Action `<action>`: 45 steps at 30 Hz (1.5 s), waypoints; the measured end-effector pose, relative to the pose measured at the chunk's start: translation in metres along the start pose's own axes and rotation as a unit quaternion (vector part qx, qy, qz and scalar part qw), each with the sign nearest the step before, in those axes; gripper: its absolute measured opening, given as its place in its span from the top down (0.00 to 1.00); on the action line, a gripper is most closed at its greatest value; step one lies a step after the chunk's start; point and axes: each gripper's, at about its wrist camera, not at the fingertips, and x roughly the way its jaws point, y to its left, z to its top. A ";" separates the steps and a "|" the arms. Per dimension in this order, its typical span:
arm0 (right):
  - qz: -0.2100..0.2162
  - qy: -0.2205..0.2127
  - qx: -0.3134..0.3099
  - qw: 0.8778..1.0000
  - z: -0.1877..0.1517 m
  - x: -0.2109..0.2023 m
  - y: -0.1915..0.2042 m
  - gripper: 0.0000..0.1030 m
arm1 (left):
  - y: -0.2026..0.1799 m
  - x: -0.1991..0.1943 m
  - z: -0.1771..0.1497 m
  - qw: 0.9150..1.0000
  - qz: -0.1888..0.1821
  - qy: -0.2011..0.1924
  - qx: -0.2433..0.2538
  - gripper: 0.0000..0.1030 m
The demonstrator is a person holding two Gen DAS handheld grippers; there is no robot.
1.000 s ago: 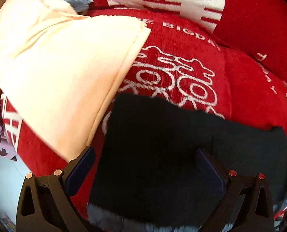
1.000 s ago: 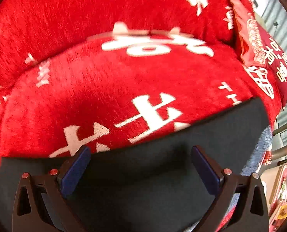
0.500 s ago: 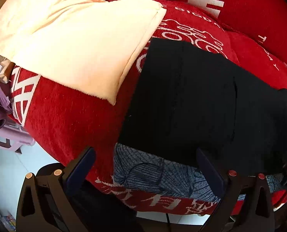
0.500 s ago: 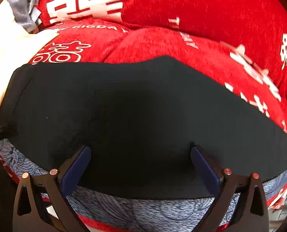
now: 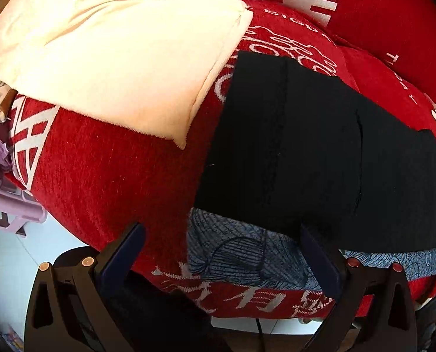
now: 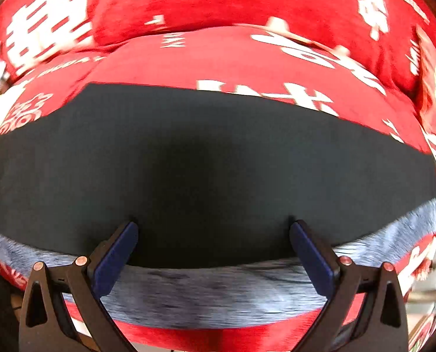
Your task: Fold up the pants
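Pants: we see the flat black fabric pants (image 5: 306,152) lying ahead of both grippers on the red patterned sofa cover (image 5: 106,176), atop a grey-blue patterned cloth (image 5: 241,252).
Long axis: runs crosswise to our fingers.
Left gripper (image 5: 222,252): jaws apart, empty, at the pants' left end.
Right gripper (image 6: 213,249): jaws apart, empty, fingertips over the near hem; we judge it nearer.

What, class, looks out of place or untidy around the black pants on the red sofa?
Little stands out. The black pants lie flat on the red sofa cover, over a grey patterned cloth that sticks out along their near edge. A cream blanket sits close beside them. Both grippers, left and right, are open and empty.
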 end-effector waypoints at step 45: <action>0.044 -0.017 0.003 0.999 -0.006 -0.015 0.000 0.00 | -0.165 -0.037 -0.010 0.992 -0.049 0.029 0.110 0.00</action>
